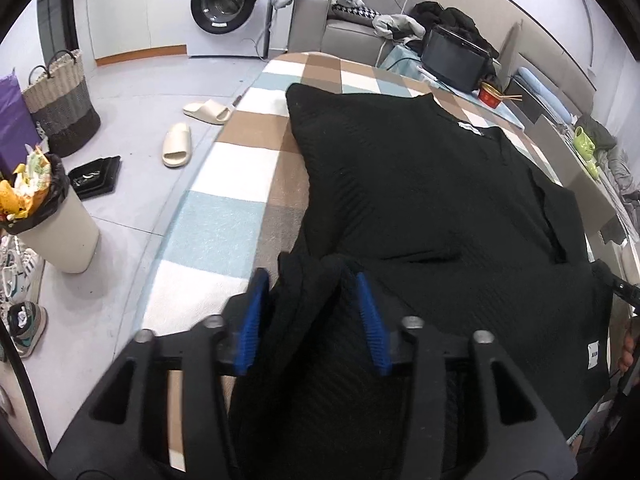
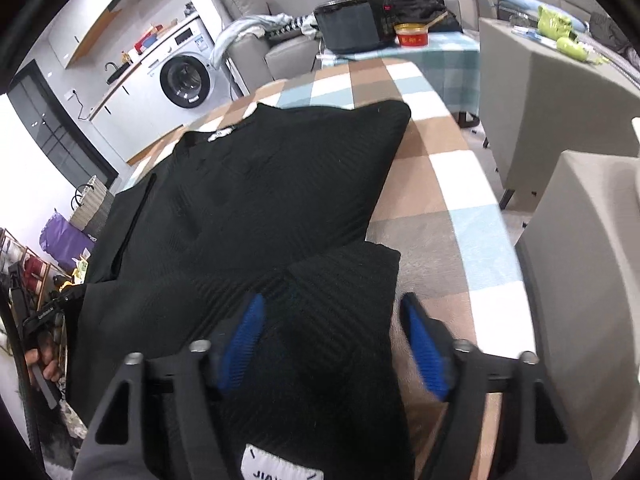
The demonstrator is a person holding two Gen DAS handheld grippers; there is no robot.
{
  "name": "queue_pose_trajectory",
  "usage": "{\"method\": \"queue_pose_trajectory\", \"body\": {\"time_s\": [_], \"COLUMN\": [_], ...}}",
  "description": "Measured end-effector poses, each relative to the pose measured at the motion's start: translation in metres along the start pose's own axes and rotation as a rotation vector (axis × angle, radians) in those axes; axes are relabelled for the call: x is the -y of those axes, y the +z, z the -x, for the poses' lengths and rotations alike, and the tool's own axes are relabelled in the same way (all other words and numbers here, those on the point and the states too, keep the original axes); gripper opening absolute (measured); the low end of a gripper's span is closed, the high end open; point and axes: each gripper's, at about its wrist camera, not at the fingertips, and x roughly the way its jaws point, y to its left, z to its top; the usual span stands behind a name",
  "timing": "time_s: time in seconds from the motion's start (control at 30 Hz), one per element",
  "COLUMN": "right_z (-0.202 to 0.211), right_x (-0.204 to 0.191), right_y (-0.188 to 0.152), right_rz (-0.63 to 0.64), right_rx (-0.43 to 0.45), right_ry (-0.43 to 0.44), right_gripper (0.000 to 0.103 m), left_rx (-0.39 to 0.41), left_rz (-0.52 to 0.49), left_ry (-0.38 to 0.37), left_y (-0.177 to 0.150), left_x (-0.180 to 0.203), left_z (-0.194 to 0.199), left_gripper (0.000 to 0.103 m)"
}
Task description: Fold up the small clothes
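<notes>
A black ribbed knit top (image 1: 420, 184) lies spread on the checked table cover (image 1: 224, 176), its neck label toward the far side. My left gripper (image 1: 316, 280) is open; a raised fold of the top's near hem bunches between its blue pads (image 1: 256, 312). In the right wrist view the same top (image 2: 256, 184) fills the middle. My right gripper (image 2: 332, 304) is open wide over a folded-in corner of the top (image 2: 344, 280), with the cloth between the pads (image 2: 424, 344). A white label (image 2: 276, 468) shows at the near hem.
The table's left edge drops to the floor with slippers (image 1: 176, 144), a full bin (image 1: 56, 220) and a woven basket (image 1: 60, 100). A black appliance (image 1: 456, 60) and red bowl (image 1: 492, 94) stand at the far end. Grey chairs (image 2: 580, 240) stand right of the table.
</notes>
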Motion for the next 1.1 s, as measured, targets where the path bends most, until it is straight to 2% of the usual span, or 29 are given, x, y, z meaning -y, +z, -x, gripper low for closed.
{"method": "queue_pose_trajectory", "body": {"time_s": [0.03,0.13,0.33,0.5,0.6,0.67,0.9,0.97,1.0,1.03,1.07,1.1], "right_z": [0.004,0.014,0.036,0.049,0.042,0.038,0.024,0.024,0.023,0.023,0.023,0.024], "right_x": [0.000,0.001,0.020,0.036,0.039,0.036,0.022,0.020,0.018,0.018,0.017,0.015], "right_y": [-0.002,-0.010,-0.037,-0.056,-0.062,-0.063,-0.069,-0.070,-0.070,-0.071,-0.071,-0.072], "right_rz": [0.007,0.031,0.027,0.015,0.012,0.026,0.083,0.098,0.105,0.110,0.117,0.129], "right_rx": [0.005,0.006,-0.008,-0.020,-0.049,-0.060,-0.103,-0.102,-0.098,-0.096,-0.096,-0.091], "right_ry": [-0.002,-0.006,0.011,0.070,0.117,0.128,0.143,0.143,0.137,0.136,0.140,0.125], "right_gripper": [0.085,0.085,0.085,0.085,0.084,0.081,0.079,0.079,0.078,0.071,0.066,0.052], "left_rx": [0.006,0.014,-0.011,-0.030,-0.051,-0.072,-0.097,-0.118,-0.127,-0.132,-0.125,-0.108], "left_rz": [0.000,0.002,0.006,-0.045,-0.060,-0.053,-0.050,-0.049,-0.049,-0.050,-0.060,-0.068], "left_ry": [0.007,0.023,0.046,0.056,0.046,0.059,0.030,0.020,0.009,-0.005,-0.007,-0.019], "left_y": [-0.002,-0.012,-0.033,-0.052,-0.059,-0.061,-0.066,-0.068,-0.068,-0.069,-0.071,-0.073], "left_x": [-0.001,-0.004,-0.013,-0.008,-0.008,-0.009,-0.013,-0.013,-0.013,-0.013,-0.011,-0.011], "left_z": [0.004,0.019,0.038,0.047,0.043,0.037,0.035,0.032,0.031,0.031,0.032,0.034], "left_gripper": [0.058,0.068,0.080,0.080,0.080,0.080,0.080,0.073,0.061,0.048,0.043,0.026]}}
